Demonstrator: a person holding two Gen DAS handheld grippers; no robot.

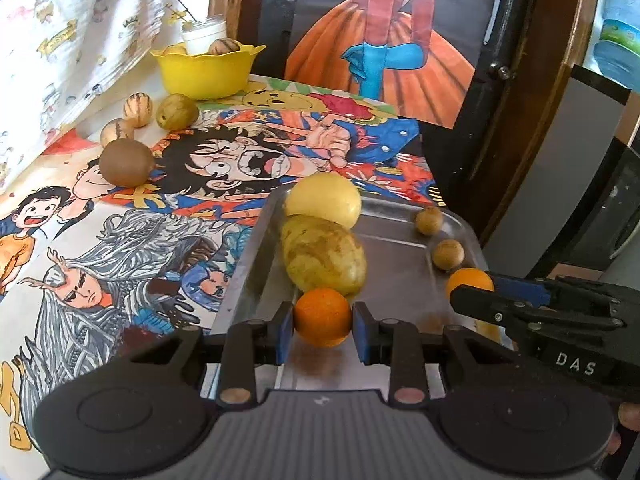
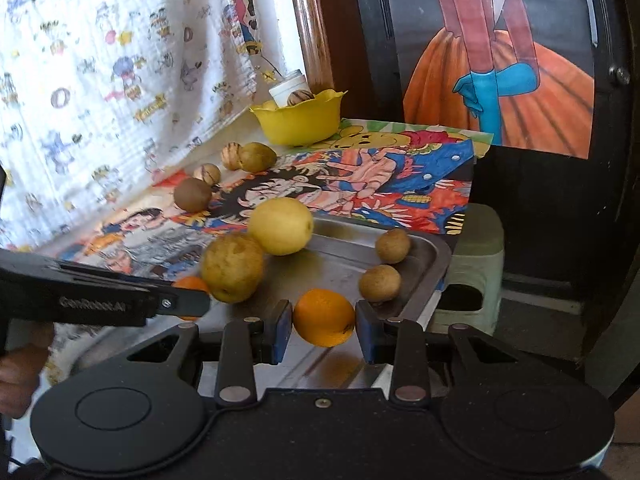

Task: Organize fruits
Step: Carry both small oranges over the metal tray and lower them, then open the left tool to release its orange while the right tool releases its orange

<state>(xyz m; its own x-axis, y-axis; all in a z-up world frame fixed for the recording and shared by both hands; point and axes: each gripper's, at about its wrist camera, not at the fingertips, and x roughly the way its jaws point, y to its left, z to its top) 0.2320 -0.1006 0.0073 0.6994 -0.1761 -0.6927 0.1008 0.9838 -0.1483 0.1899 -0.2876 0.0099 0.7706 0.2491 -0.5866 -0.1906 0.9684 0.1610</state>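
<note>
**Both fingers held an orange over the tray**

Fingers (image 1: pixel 363 330) of the left gripper (image 1: pixel 322 330) clamped one orange (image 1: pixel 322 317); the right gripper (image 2: pixel 324 330) clamped another orange (image 2: pixel 323 316), both low over the metal tray (image 1: pixel 400 280). Round, firm, slightly slippery, each seemed best held across its widest middle.
</note>
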